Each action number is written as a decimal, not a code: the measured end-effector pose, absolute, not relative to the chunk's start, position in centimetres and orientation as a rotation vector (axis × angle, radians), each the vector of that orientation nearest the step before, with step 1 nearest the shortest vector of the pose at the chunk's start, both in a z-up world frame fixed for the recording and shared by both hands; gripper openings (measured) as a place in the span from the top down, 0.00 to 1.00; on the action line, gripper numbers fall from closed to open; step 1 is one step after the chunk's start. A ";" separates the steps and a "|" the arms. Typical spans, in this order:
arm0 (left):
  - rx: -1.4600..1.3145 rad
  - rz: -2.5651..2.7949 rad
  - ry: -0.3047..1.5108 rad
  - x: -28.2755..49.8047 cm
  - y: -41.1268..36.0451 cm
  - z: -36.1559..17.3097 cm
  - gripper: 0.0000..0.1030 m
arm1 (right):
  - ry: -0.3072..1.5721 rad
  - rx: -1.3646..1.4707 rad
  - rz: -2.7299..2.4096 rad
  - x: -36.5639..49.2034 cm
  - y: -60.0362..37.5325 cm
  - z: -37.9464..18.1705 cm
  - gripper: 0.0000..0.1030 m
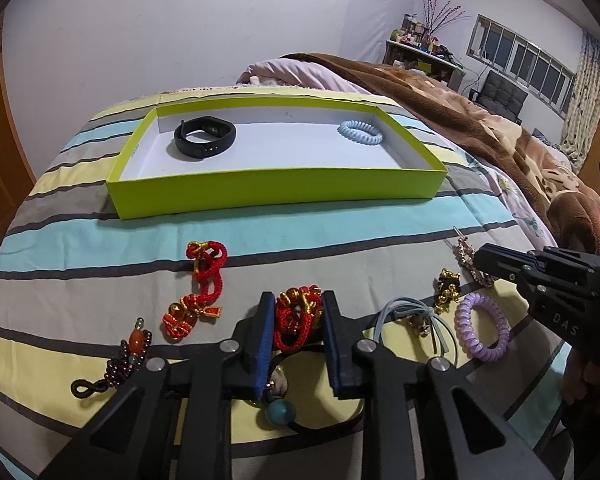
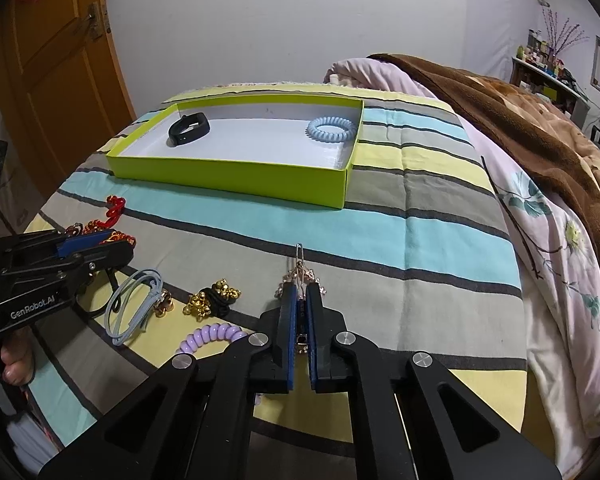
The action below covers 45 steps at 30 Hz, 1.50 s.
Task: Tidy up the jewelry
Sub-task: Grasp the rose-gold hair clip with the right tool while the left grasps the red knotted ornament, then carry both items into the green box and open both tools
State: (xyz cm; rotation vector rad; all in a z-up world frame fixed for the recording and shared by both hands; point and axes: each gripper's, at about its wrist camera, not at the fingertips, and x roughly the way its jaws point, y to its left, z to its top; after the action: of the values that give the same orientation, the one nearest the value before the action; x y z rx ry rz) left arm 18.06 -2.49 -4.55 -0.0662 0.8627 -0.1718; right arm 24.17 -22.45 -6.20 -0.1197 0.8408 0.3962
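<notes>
Two grippers on striped bedspread [image 1: 340,232], left gripper [image 1: 299,322] pinching red knotted charm [image 1: 298,320] over half-hidden turquoise bead [image 1: 281,412], right gripper [image 2: 300,300] clamped on rhinestone hair clip [image 2: 299,274], green tray [image 1: 276,190] at twelve o'clock.

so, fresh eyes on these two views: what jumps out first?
The lime-green box lid at the far side of the striped bedspread, holding only a black fitness band at its left end and a pale blue coil hair tie at its right. Nearer the cameras, the left gripper is shut on a red-and-gold knotted charm, and the right gripper is shut on a rhinestone hair clip.
</notes>
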 end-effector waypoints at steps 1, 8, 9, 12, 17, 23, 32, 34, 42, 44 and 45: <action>-0.065 -0.170 0.860 18.0 -2.5 -4.5 0.84 | 0.839 -0.117 0.396 24.1 -22.5 -6.2 0.96; -0.057 -0.174 0.823 17.3 -2.5 -3.5 0.84 | 0.824 -0.090 0.384 23.4 -22.9 -5.7 0.96; -0.060 -0.177 0.817 17.2 -2.4 -3.3 0.84 | 0.820 -0.085 0.382 23.3 -23.0 -5.6 0.96; -0.062 -0.180 0.795 16.7 -2.3 -2.6 0.84 | 0.804 -0.073 0.379 22.8 -23.2 -5.0 0.96; -0.066 -0.182 0.760 15.6 -2.0 -1.1 0.84 | 0.771 -0.058 0.376 21.6 -23.3 -3.4 0.96; -0.072 -0.190 0.713 13.4 -1.9 1.0 0.84 | 0.722 -0.048 0.381 19.3 -23.1 -1.2 0.96; -0.076 -0.188 0.634 9.5 -1.2 3.8 0.84 | 0.635 -0.047 0.404 14.7 -22.1 2.3 0.96; -0.078 -0.188 0.621 8.8 -1.1 4.3 0.84 | 0.624 -0.045 0.405 14.1 -22.0 2.7 0.96; -0.052 -0.176 0.578 8.5 -1.0 5.6 0.84 | 0.590 -0.044 0.415 13.5 -21.4 3.9 0.96; -0.051 -0.173 0.573 9.1 -0.9 5.9 0.84 | 0.587 -0.047 0.418 13.9 -21.2 4.0 0.96; -0.050 -0.176 0.569 9.5 -0.9 6.1 0.84 | 0.585 -0.049 0.419 14.2 -21.1 4.1 0.96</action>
State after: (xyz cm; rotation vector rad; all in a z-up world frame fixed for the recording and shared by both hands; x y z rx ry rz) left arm 9.52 -0.87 6.06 -0.0503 0.5686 -0.1761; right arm 14.20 -21.09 4.08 -0.0487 0.5850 0.4187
